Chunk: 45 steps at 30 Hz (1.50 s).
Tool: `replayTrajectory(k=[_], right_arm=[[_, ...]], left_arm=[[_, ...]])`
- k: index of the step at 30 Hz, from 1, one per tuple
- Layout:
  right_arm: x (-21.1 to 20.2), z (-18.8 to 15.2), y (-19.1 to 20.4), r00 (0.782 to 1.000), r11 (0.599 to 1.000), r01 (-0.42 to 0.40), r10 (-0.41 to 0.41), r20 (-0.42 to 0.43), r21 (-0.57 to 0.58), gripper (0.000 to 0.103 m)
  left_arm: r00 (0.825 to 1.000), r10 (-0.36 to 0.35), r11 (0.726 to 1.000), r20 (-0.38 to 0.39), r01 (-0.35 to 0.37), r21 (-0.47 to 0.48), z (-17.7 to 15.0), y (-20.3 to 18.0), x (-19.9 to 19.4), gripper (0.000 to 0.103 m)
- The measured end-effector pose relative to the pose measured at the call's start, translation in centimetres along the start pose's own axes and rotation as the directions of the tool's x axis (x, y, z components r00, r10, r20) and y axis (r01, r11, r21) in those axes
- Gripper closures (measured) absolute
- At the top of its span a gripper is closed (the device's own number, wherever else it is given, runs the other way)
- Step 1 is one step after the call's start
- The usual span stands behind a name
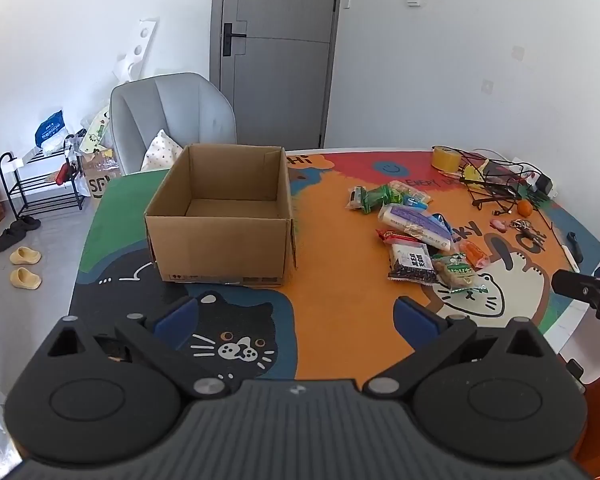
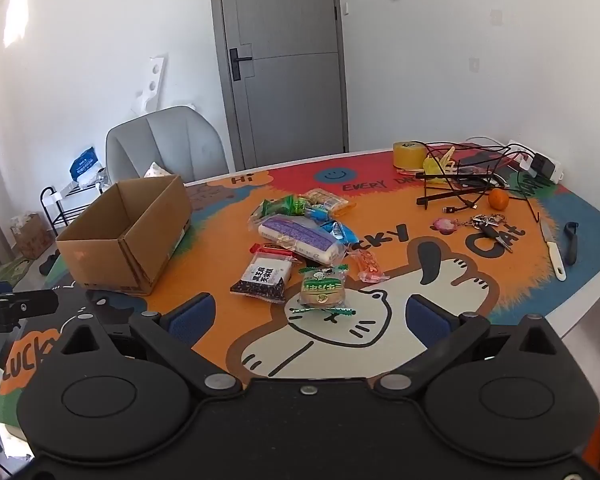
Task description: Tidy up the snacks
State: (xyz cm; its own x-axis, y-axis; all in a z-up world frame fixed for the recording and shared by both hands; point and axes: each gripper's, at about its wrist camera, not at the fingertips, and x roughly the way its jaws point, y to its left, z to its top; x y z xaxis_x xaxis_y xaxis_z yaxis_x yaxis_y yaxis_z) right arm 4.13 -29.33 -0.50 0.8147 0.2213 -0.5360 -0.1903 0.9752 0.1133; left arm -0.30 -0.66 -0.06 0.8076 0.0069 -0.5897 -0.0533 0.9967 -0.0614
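Snacks (image 2: 300,236) are lying heaped mid-worktop (image 2: 380,344), right of the empty box (image 1: 220,216). I'm holding both tongs, left (image 1: 296,312) and right (image 2: 308,316), wide open, gripping nothing. Packets are looking light, crinkly, slippery; I'm favouring their sealed ends.

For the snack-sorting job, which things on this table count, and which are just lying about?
Job:
cardboard box, open and empty
snack packets in a loose pile
green-wrapped snack, nearest the right gripper

Lying about:
tape roll
tangled cables
orange
keys
knife
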Motion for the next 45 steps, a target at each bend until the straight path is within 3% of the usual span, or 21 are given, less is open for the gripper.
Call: replayTrajectory(k=[3,13,22,45], right_arm=[[-0.35,-0.02,-0.21,0.999,0.999,-0.036,0.036,0.019,-0.004,0.0],[-0.57,0.08,0.0,0.999,1.0,0.006,-0.005,0.038,-0.023,0.0],[-0.9,0.22,-0.22,0.999,1.0,-0.013,0.014,0.051,-0.016,0.0],[-0.86,0.3,-0.47,0.999,0.999,-0.039,0.039,0.029,0.024,0.0]], left_arm=[[1.0,-0.005,1.0,0.001,0.005,0.004,-0.05,-0.03,-0.15,0.0],[1.0,-0.014,1.0,0.004,0.014,0.007,0.29,-0.38,-0.47,0.0],[0.999,-0.032,0.999,-0.006,0.032,0.005,0.31,-0.46,-0.37,0.0],[0.999,-0.034,0.999,0.013,0.034,-0.008,0.54,-0.11,-0.64,0.0]])
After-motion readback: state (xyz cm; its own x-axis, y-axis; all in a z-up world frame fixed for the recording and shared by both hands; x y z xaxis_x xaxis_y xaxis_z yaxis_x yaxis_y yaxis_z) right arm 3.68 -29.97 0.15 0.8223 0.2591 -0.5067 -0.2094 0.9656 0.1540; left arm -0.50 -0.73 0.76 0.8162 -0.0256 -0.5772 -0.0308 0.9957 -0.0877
